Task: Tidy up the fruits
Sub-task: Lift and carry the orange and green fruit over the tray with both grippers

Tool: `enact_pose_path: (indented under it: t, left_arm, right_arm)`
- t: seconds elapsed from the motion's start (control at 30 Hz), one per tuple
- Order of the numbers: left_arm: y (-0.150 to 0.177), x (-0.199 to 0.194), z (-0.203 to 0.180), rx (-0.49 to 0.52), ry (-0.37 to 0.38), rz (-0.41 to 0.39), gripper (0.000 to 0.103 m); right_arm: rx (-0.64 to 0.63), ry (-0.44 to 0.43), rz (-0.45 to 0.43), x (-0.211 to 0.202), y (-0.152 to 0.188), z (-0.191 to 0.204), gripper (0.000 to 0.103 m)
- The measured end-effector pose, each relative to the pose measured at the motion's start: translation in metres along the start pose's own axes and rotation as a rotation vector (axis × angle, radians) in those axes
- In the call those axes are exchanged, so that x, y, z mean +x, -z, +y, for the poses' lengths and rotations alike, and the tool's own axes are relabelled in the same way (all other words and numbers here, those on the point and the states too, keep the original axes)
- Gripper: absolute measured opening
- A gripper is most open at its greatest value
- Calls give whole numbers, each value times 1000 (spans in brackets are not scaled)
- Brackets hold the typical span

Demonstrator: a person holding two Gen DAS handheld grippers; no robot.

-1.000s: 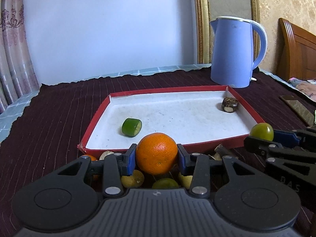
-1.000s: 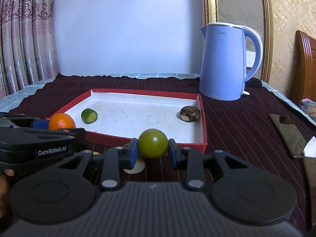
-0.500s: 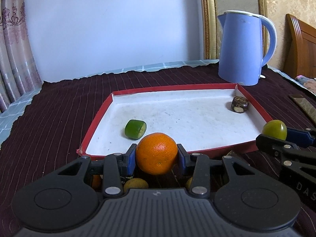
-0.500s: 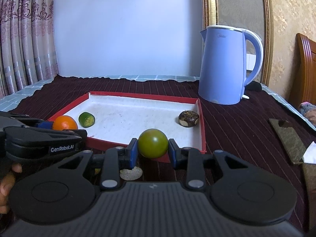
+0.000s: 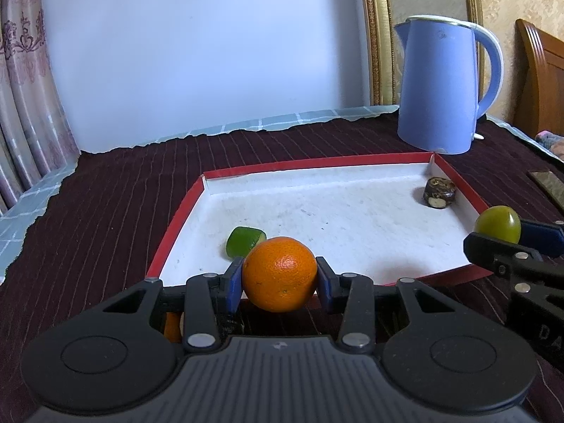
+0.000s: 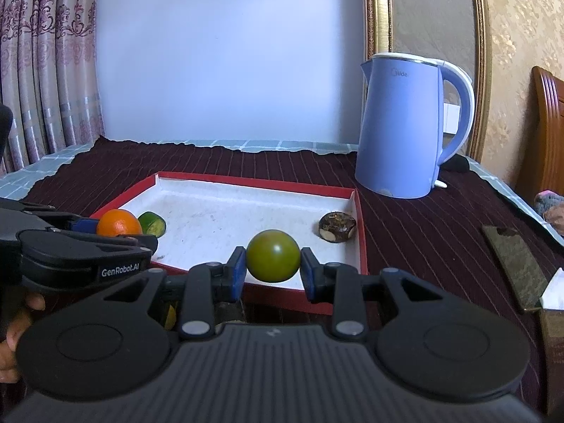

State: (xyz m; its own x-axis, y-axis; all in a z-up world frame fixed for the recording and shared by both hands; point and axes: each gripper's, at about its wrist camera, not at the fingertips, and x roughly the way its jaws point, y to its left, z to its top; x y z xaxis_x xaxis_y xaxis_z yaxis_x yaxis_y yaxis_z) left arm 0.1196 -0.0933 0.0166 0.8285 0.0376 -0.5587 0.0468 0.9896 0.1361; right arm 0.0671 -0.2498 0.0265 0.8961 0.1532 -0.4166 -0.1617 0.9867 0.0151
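My left gripper (image 5: 280, 276) is shut on an orange (image 5: 279, 274), held at the near edge of the red-rimmed white tray (image 5: 176, 227). The right gripper (image 6: 273, 264) is shut on a round green fruit (image 6: 273, 261) over the tray's near right edge (image 6: 361, 232). Inside the tray lie a cut green fruit piece (image 5: 243, 241) at the near left and a dark brown round piece (image 5: 439, 193) in the far right corner. From the right wrist view the orange (image 6: 118, 223) and green piece (image 6: 152, 224) show at the left, the brown piece (image 6: 336, 227) at the right.
A blue electric kettle (image 5: 437, 88) stands behind the tray's right corner on the dark striped cloth (image 5: 105, 190). More small fruits (image 5: 172, 328) lie under my left gripper. A flat dark slab (image 6: 514, 264) lies on the cloth to the right. A person's hand (image 6: 14, 335) grips the left handle.
The left gripper has moved forward with the orange, so the tray and kettle sit closer and further right in its view. The right gripper has edged forward over the tray's rim with the green fruit.
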Motion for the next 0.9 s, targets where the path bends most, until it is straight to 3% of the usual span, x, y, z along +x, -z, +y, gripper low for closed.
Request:
enact_pose_path:
  t: [0.9]
  left_arm:
    - [-19, 43, 2, -2, -57, 46, 40]
  right_arm:
    - [16, 9, 10, 26, -18, -7, 30]
